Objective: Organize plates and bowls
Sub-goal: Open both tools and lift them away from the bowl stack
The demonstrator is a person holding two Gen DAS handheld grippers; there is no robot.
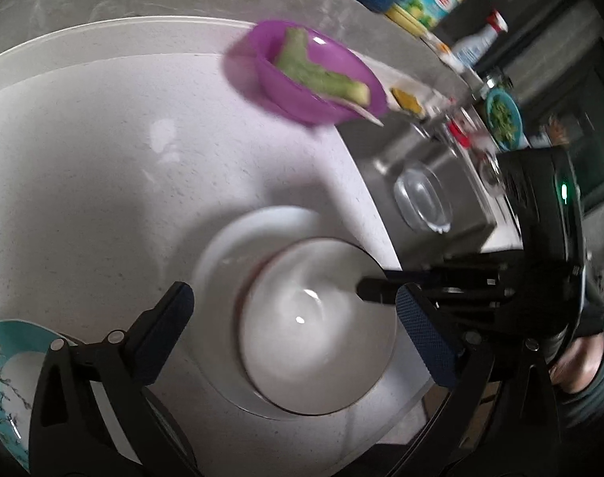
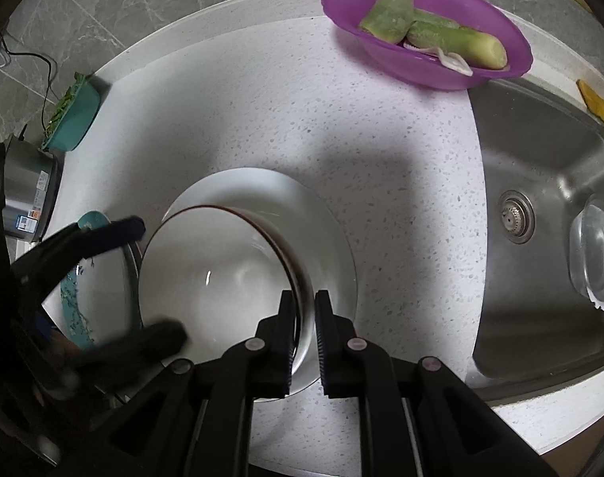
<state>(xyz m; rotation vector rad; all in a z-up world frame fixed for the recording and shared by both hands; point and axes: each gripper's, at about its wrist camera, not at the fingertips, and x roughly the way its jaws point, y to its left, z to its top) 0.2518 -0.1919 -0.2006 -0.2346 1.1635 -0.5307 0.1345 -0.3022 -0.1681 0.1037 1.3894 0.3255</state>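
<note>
A white bowl (image 2: 222, 278) with a dark red rim sits on a white plate (image 2: 326, 214) on the speckled counter. My right gripper (image 2: 304, 310) is shut on the bowl's right rim, one finger inside and one outside. In the left wrist view the same bowl (image 1: 318, 330) and plate (image 1: 226, 250) lie below my left gripper (image 1: 296, 314), which stands wide open, its fingers apart from the bowl. The right gripper (image 1: 367, 287) reaches in there from the right onto the rim. A teal flowered plate (image 2: 77, 298) lies just left of the bowl, partly hidden by the left gripper (image 2: 153, 278).
A purple bowl (image 2: 429, 31) with green vegetable pieces stands at the counter's back. The steel sink (image 2: 540, 167) on the right holds a clear glass dish (image 2: 596, 258). A teal basin of greens (image 2: 73, 115) and a steel pot (image 2: 28, 194) stand at left.
</note>
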